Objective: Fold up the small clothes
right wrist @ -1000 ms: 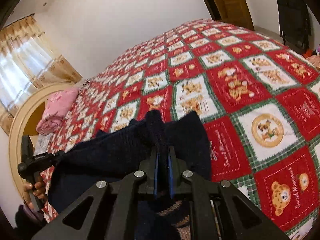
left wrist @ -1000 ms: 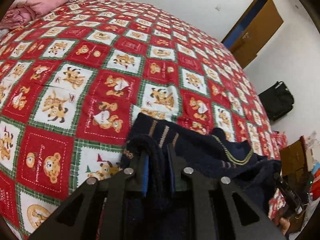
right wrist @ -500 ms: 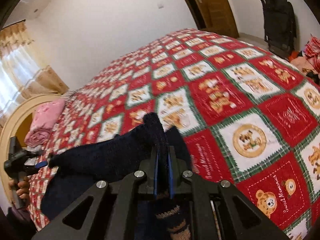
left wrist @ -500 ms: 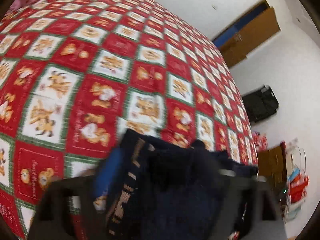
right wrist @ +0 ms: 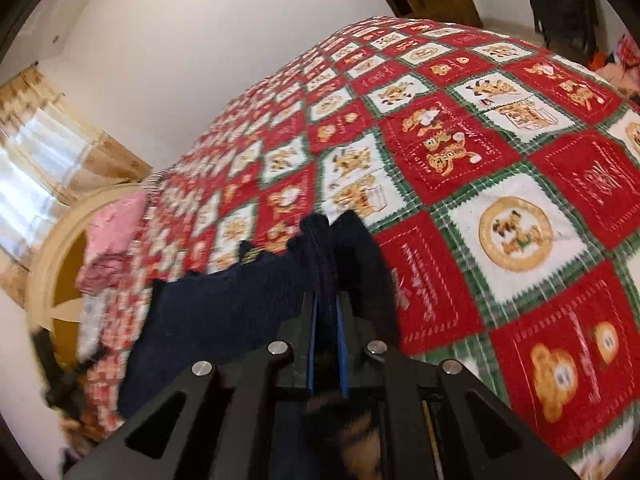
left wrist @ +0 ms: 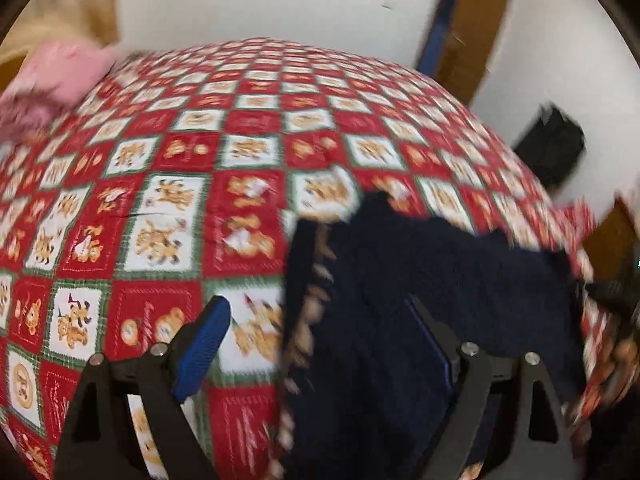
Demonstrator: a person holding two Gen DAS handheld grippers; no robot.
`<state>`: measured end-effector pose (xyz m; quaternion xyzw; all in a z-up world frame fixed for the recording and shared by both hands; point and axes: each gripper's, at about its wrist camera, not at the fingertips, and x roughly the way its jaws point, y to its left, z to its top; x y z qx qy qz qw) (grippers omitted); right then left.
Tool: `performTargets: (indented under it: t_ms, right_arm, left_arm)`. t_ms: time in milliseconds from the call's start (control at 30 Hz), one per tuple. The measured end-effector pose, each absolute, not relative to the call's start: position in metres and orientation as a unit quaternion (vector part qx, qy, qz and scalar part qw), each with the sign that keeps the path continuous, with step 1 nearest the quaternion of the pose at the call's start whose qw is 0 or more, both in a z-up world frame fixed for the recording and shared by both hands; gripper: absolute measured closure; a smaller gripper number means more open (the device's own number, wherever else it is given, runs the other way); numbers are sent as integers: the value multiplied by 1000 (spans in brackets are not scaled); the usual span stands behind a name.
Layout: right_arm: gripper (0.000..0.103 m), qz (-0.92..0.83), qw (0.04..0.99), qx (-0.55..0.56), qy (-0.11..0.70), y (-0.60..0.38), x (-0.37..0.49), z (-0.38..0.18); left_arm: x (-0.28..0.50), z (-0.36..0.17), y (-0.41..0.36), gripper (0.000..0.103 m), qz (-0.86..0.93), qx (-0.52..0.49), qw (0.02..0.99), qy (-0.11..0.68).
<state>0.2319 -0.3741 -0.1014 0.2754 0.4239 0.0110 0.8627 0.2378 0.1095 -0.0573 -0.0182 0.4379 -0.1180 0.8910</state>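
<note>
The left gripper (left wrist: 320, 328) stands with its jaws spread wide, having just been opening; its blue-padded left finger (left wrist: 202, 344) hangs over the bedspread, its right finger (left wrist: 430, 340) lies over dark cloth, and nothing is pinched between them. The task item, a small dark navy knitted garment with tan striped trim (left wrist: 420, 300), lies under and between the two grippers, on the near part of the red, white and green quilted bedspread printed with teddy bears (left wrist: 180, 208). In the left wrist view, which is blurred, the garment's tan-trimmed edge runs down the picture between the spread fingers, with the bulk of the dark cloth to its right. The right gripper (right wrist: 326, 312) is clamped on the garment: a bunched ridge of navy knit (right wrist: 320, 248) passes up between its two blue pads, which press it from both sides, and the free cloth spreads away to the left of that view. Tan trim shows blurred below the pads, close to the lens. A pink folded textile (right wrist: 116, 232) rests at the far edge of the bed, well apart from the garment, against a curved wooden headboard (right wrist: 52, 256). A brown wooden door (left wrist: 468, 40) stands against the white wall beyond the bed. A black bag (left wrist: 554, 148) sits off the bed's right side.
</note>
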Motion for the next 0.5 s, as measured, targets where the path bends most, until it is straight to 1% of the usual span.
performTargets:
  t_ms: [200,333,367,433,500]
  right_arm:
    - [93,54,884,269,377,-369,157,-53]
    - [93,53,904,296,305,-363,101,-41]
    - [93,44,905,295,303,-359,94,-42]
    - [93,32,894,304,328,-348,91,-50]
    - [93,60,866,344,357,-338,94,-63]
  left_arm:
    - [214,-90,96,14,-92,48,882,459]
    - [206,-99,100,14,-85,21,884,460]
    - [205,-98,102,14,-84,10,883,461]
    - [202,-97,98,14,-85,-1,882,463]
    - [197,-94,93,14,-88,2,883,461]
